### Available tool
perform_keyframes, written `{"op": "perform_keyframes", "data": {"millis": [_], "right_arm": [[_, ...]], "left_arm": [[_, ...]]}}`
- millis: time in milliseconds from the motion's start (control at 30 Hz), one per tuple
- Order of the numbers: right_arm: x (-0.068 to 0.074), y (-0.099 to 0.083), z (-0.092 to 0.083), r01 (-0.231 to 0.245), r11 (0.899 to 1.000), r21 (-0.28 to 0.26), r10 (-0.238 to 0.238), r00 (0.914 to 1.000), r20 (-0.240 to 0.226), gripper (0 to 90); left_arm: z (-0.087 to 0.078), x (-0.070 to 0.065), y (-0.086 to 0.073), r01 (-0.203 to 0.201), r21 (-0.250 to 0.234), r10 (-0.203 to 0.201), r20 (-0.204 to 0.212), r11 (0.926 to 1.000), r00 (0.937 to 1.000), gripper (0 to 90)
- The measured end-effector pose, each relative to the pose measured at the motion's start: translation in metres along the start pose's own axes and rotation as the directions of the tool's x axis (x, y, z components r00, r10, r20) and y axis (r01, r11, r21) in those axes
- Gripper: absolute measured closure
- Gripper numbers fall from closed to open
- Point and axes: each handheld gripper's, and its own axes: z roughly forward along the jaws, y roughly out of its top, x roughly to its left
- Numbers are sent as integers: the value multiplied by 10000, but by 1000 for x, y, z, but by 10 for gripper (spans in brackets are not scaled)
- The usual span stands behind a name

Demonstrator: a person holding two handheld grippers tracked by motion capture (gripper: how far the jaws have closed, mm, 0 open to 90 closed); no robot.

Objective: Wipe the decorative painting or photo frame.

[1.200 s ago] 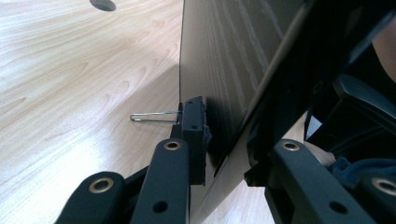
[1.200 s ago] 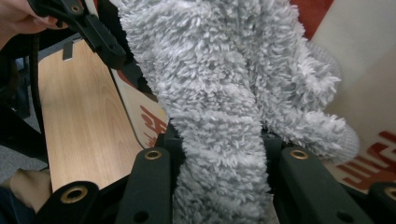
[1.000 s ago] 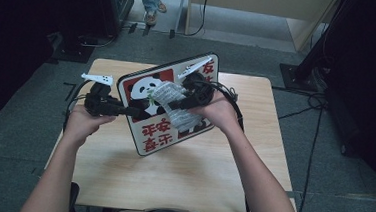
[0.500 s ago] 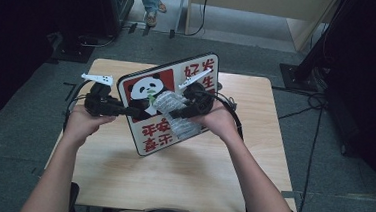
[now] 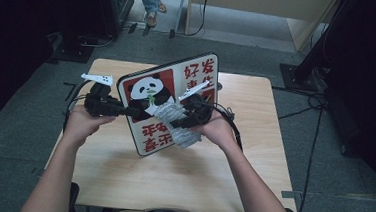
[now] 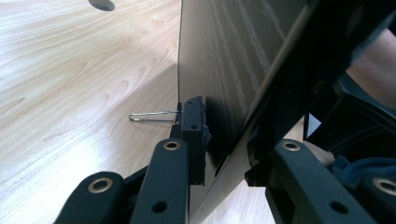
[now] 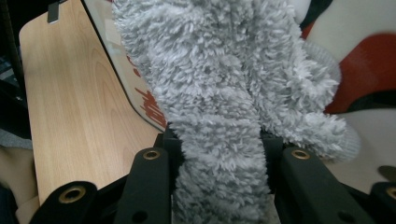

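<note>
The sign (image 5: 168, 104) with the panda stands tilted on its lower edge on the counter (image 5: 120, 181), pinched at its left edge by my left gripper (image 5: 130, 113), whose fingers (image 6: 187, 135) clamp both faces. My right gripper (image 5: 175, 122) squeezes a grey fluffy cloth (image 7: 215, 107) against the printed face. If I press hard, the sign could pivot or slip free. Both forearms reach in level; how firm the left grip is, I can't quite tell.
</note>
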Motion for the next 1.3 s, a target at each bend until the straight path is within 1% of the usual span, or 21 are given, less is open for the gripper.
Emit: {"op": "perform_keyframes", "data": {"millis": [333,600,700,867,1033,1067,1167,1267,1300], "right_arm": [[-1,-18,14,-69,9999,78,70,9999,-104,666],[-3,-33,29,-129,9993,346,136,9997,-198,663],[-3,-38,34,-187,9983,544,201,9995,-240,661],[-4,-44,40,-203,9981,575,219,9994,-277,661],[-4,-50,48,-265,9962,824,293,9990,-336,660],[-4,-51,49,-227,9964,814,253,9992,-316,660],[-3,-55,52,-341,9962,803,373,9986,-380,660],[-3,-59,56,-288,9961,836,322,9987,-394,657],[-3,-60,58,-231,9951,958,265,9991,-342,656]], "left_arm": [[0,0,0,-16,-3,16,1,10000,10000,755],[0,0,0,-19,-3,19,-3,10000,10000,754],[0,0,0,-21,-3,21,-1,10000,10000,754],[0,-1,0,-21,-10,21,-11,10000,10000,754],[0,0,0,41,-32,-41,31,10000,10000,752],[0,0,0,70,-28,-70,54,10000,10000,751],[0,0,-1,96,-39,-95,60,9999,9999,750],[0,1,-1,123,-61,-123,60,9999,9999,750],[0,1,-1,126,-63,-126,59,9999,9999,750]]}}
